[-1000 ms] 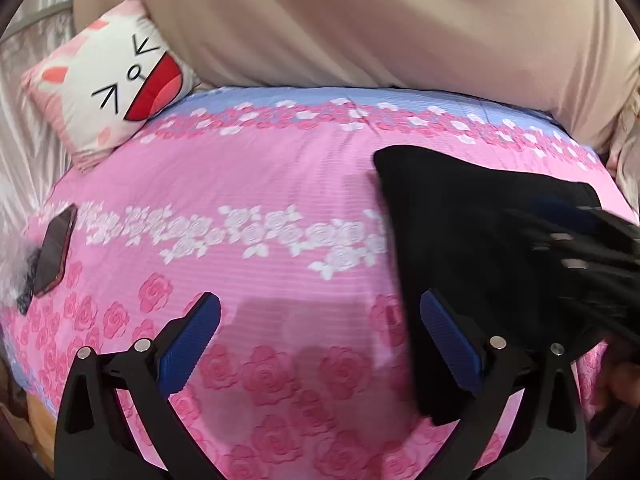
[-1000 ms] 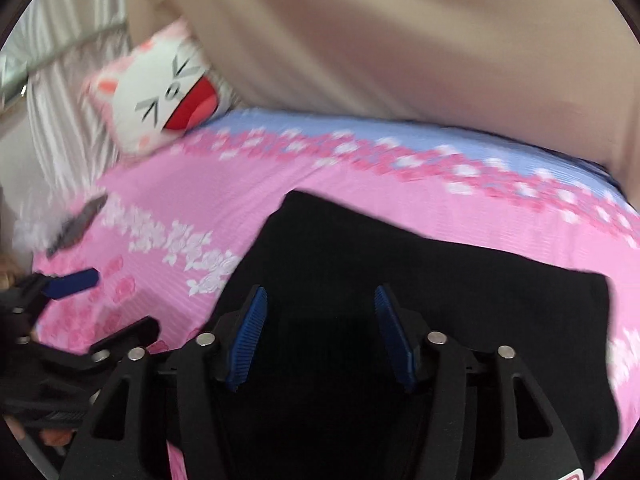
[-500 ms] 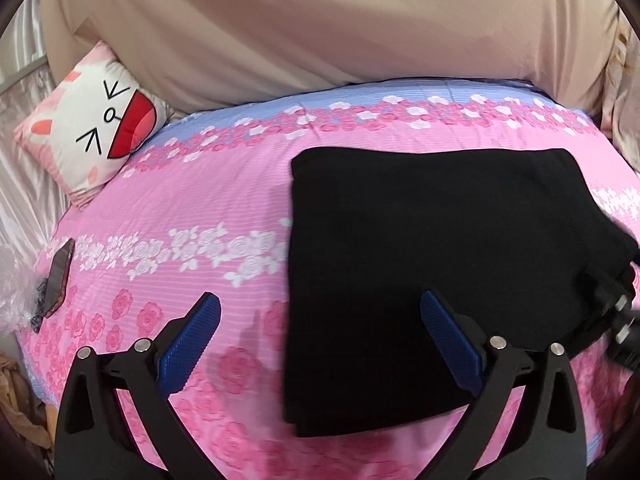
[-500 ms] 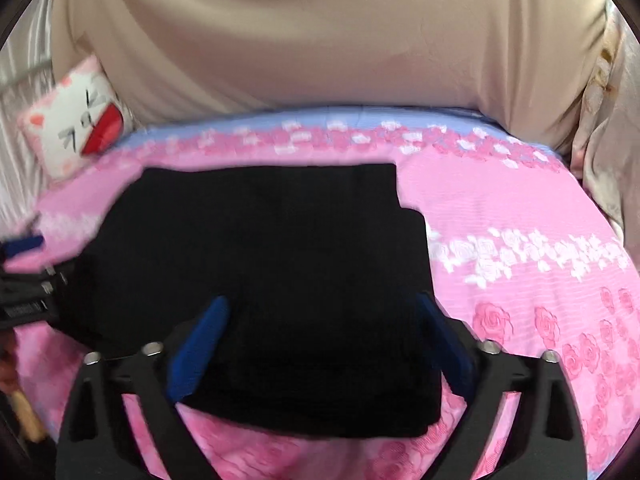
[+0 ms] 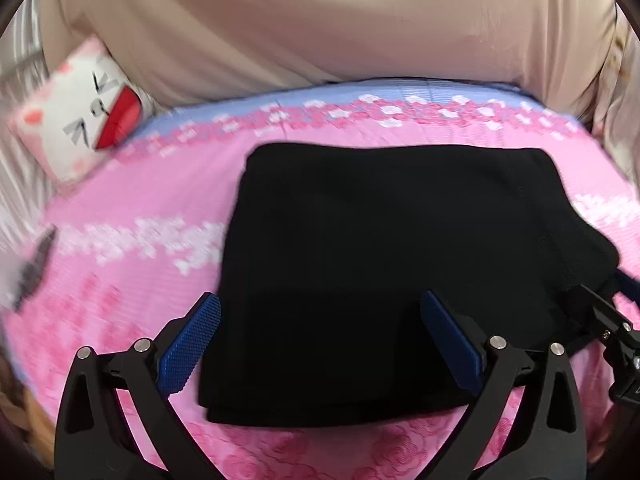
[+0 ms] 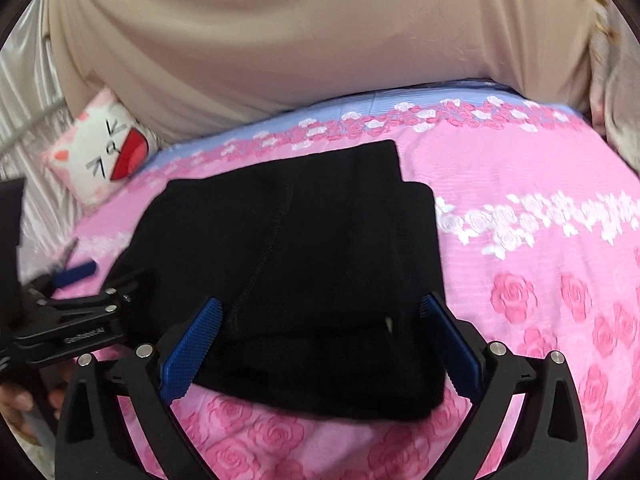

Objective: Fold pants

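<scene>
The black pants [image 5: 384,264] lie folded into a compact rectangle on the pink rose bedsheet [image 5: 132,280]; they also show in the right wrist view [image 6: 312,264]. My left gripper [image 5: 320,340] is open and empty, its blue pads over the near left part of the pants. My right gripper [image 6: 318,344] is open and empty, straddling the near edge of the pants. The right gripper shows at the right edge of the left wrist view [image 5: 612,320]; the left gripper shows at the left in the right wrist view [image 6: 76,300].
A cat-face pillow [image 5: 80,116] lies at the back left of the bed. A beige curtain [image 5: 320,20] hangs behind the bed. A dark phone-like object [image 5: 34,268] lies near the left bed edge. Pink sheet stretches to the right of the pants [image 6: 540,280].
Both grippers have swung round to face the folded pants from the near side. The right gripper has opened wider. The pants lie still.
</scene>
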### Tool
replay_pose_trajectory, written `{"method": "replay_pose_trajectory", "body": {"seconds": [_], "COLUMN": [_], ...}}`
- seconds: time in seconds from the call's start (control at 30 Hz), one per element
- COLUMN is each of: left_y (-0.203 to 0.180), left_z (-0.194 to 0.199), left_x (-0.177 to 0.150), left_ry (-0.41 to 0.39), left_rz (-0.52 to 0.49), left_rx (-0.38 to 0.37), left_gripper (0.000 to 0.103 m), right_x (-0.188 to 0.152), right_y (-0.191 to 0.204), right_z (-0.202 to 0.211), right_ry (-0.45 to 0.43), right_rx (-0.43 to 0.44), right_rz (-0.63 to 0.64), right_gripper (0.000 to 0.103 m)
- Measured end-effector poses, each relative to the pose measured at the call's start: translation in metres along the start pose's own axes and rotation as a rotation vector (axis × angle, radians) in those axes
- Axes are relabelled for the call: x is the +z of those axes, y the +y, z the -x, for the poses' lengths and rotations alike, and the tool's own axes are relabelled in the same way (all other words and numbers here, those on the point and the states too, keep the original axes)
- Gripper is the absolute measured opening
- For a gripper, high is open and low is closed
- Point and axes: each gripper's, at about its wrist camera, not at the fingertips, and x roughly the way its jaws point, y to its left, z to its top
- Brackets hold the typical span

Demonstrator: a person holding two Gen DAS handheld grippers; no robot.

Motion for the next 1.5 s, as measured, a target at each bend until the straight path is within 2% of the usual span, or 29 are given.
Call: {"method": "replay_pose_trajectory", "body": {"seconds": [0.17,0.27,0.4,0.63,1.23,1.5], "left_y": [0.009,0.006,0.001,0.008,0.010,0.023], "left_z": [-0.003,-0.003,-0.001,-0.005,-0.004,0.002], "left_x": [-0.010,-0.016,-0.020,-0.022,-0.023,-0.027], "left_ry": [-0.012,-0.054,-0.094,-0.082,-0.079,-0.118], "left_rz": [0.042,0.009,-0.006,0.036,0.060,0.116], "left_rx": [-0.061,-0.048,-0.023,-0.071,-0.087,-0.172], "left_gripper": [0.098,0.098,0.098,0.098,0.098,0.098], "right_x": [-0.006,-0.008,-0.007,-0.007,-0.001,-0.003], "right_y": [-0.015,-0.029,-0.026,-0.018,-0.019,-0.027], "right_z": [0.002,-0.012,-0.013,-0.016,-0.022,-0.017], "right_ry": [0.018,0.100,0.086,0.097,0.136,0.137], "right_rx": [0.011,0.018,0.021,-0.016,-0.028,0.023], "right_rz": [-0.093,-0.209,-0.201,-0.178,-0.148,-0.171], "right_gripper": [0.098,0.098,0.098,0.098,0.098,0.098]}}
